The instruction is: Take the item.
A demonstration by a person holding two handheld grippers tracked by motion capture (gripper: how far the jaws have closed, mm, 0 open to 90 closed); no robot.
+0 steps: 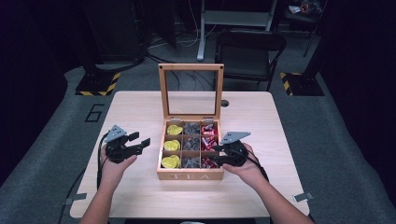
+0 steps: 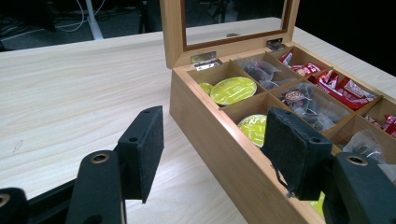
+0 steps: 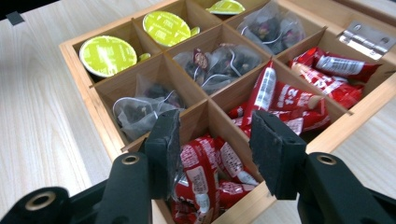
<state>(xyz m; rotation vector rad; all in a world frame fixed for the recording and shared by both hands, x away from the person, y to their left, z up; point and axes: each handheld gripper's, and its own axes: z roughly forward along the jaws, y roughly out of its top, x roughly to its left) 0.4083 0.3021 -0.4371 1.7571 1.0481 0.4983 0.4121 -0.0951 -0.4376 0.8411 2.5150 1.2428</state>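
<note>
A: High view: tea box mid-table, lid propped upright for access. Right gripper over its near right cell.
B: Left gripper?
A: Left gripper view: jaws part open, empty, beside the box wall.
B: Right gripper view?
A: Jaws part open astride the red sachets, no grip apparent. Sachets' long axes run toward the camera.

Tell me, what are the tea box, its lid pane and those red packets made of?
The tea box looks like pale, matt wood, possibly bamboo: fine straight grain shows on its walls. The lid pane seems clear glass or acrylic, since the table shows through it. The red packets look like glossy plastic or foil film: crinkled, with bright highlights.
</note>
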